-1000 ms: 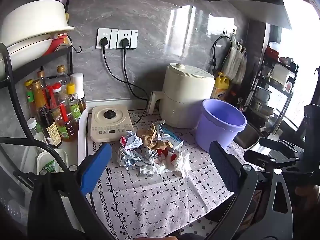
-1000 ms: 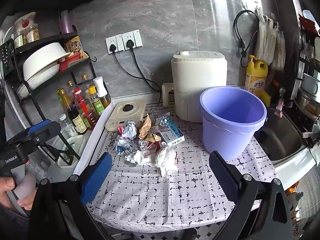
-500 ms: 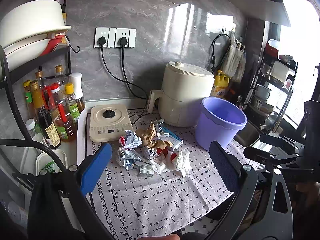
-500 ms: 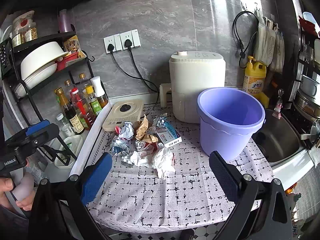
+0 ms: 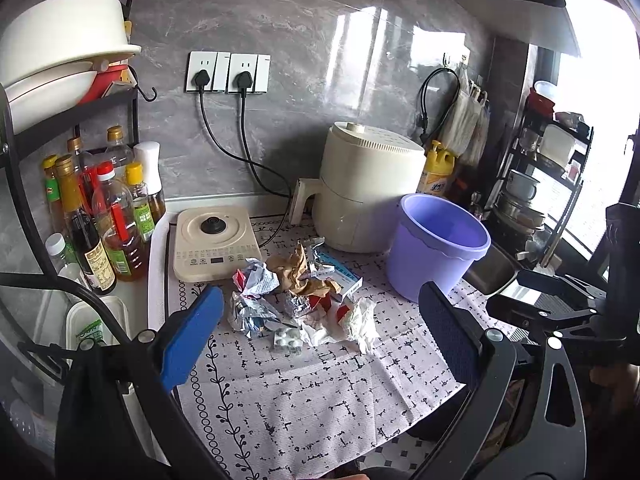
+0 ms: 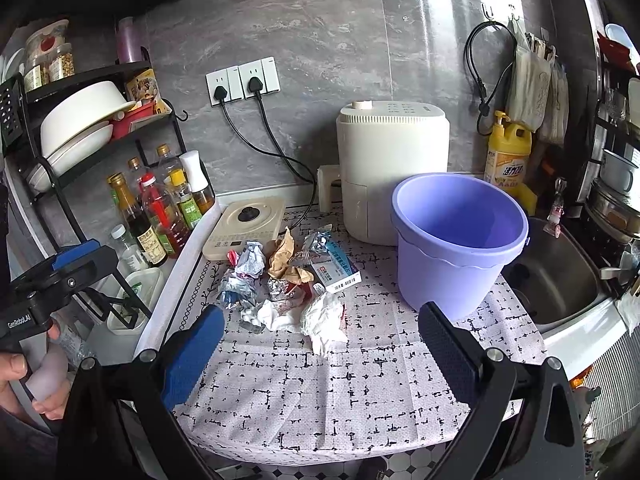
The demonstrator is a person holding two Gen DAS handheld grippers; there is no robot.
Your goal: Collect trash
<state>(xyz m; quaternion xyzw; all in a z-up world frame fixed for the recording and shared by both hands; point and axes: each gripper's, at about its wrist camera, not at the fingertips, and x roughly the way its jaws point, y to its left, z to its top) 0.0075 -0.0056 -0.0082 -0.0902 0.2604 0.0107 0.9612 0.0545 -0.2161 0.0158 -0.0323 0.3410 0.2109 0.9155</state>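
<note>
Behind the trash pile (image 6: 288, 280), the medicine box (image 6: 336, 270) lies half covered.

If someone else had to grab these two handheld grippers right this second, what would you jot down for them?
Left gripper: open, empty, hovering short of the trash pile.
Right gripper: open, empty, also short of the pile.
Trash: crumpled foil, brown paper, white tissue, a pill blister and a small box, heaped on the patterned cloth in front of the cream appliance.
Purple bucket: upright, right of the pile; what shows of its inside looks empty.
Done: nothing collected yet.
Left: move every piece into the bucket.
</note>
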